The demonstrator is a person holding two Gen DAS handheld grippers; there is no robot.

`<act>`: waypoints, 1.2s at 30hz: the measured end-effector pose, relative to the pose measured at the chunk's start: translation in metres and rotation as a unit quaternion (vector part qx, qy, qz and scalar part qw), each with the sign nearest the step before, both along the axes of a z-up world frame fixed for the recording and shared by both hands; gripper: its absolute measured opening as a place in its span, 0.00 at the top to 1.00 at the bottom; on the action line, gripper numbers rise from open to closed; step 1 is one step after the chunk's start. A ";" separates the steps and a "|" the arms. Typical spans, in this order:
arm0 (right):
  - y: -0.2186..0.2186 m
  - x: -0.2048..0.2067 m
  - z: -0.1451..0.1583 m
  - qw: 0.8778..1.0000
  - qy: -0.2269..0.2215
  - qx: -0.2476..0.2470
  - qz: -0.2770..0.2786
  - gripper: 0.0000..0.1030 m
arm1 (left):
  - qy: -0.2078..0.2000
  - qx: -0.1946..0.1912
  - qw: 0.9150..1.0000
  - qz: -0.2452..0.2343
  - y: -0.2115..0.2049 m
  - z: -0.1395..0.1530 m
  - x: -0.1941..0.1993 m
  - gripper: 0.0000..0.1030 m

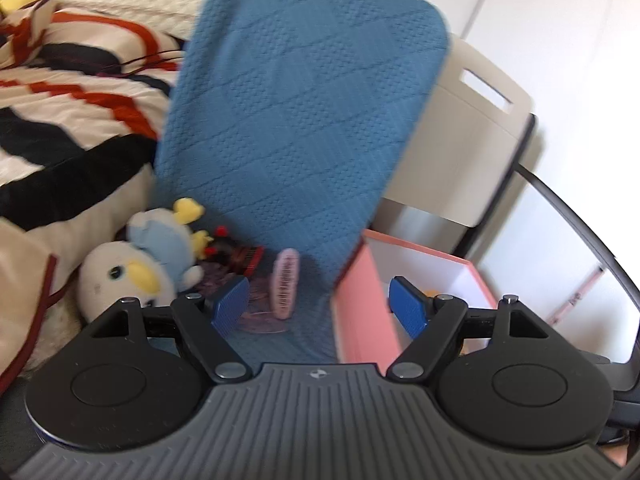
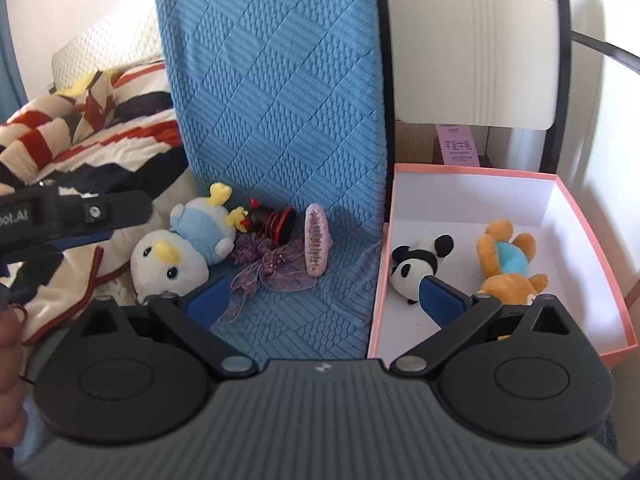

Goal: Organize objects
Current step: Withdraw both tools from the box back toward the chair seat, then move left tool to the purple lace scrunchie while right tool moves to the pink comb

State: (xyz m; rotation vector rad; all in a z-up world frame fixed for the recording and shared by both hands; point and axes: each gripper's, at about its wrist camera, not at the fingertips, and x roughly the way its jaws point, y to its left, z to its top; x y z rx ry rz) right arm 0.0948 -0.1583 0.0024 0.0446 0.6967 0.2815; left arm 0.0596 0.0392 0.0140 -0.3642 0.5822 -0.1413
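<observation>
On the blue quilted chair cover (image 2: 280, 120) lie a white and blue penguin plush (image 2: 188, 248), a red and black hair clip (image 2: 276, 220), a purple lace bow (image 2: 268, 268) and a pink hair clip (image 2: 316, 244). The pink box (image 2: 576, 216) at the right holds a panda plush (image 2: 420, 264) and an orange bear plush (image 2: 508, 260). My right gripper (image 2: 324, 300) is open and empty, above the seat's front. My left gripper (image 1: 320, 304) is open and empty, in front of the pink clip (image 1: 286, 284), with the penguin (image 1: 140, 260) to its left and the box (image 1: 360, 304) to its right.
A striped red, black and white blanket (image 2: 88, 140) covers the bed at the left. A beige chair back (image 2: 476, 48) stands behind the box. The left gripper's body (image 2: 72, 212) shows at the left edge of the right wrist view. A pink label (image 2: 458, 146) shows under the chair back.
</observation>
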 end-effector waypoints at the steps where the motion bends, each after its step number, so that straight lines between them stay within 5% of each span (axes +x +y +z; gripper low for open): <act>1: 0.003 0.002 -0.002 1.000 0.001 0.000 0.003 0.00 | 0.003 0.001 1.000 0.008 0.006 -0.004 0.000 0.21; 13: 0.018 0.035 -0.031 0.999 -0.021 -0.013 0.024 0.00 | 0.022 0.041 0.998 0.039 0.031 -0.066 0.028 0.21; 23: 0.012 0.069 -0.048 0.997 -0.034 0.064 0.021 0.00 | 0.035 0.000 0.999 0.040 0.036 -0.124 0.063 0.21; 30: 0.033 0.100 -0.060 0.997 -0.029 0.040 0.060 0.22 | 0.063 0.051 0.996 0.034 0.023 -0.147 0.092 0.21; 36: 0.048 0.129 -0.067 0.995 -0.023 0.034 0.091 0.29 | 0.095 0.098 0.990 0.019 0.007 -0.170 0.118 0.21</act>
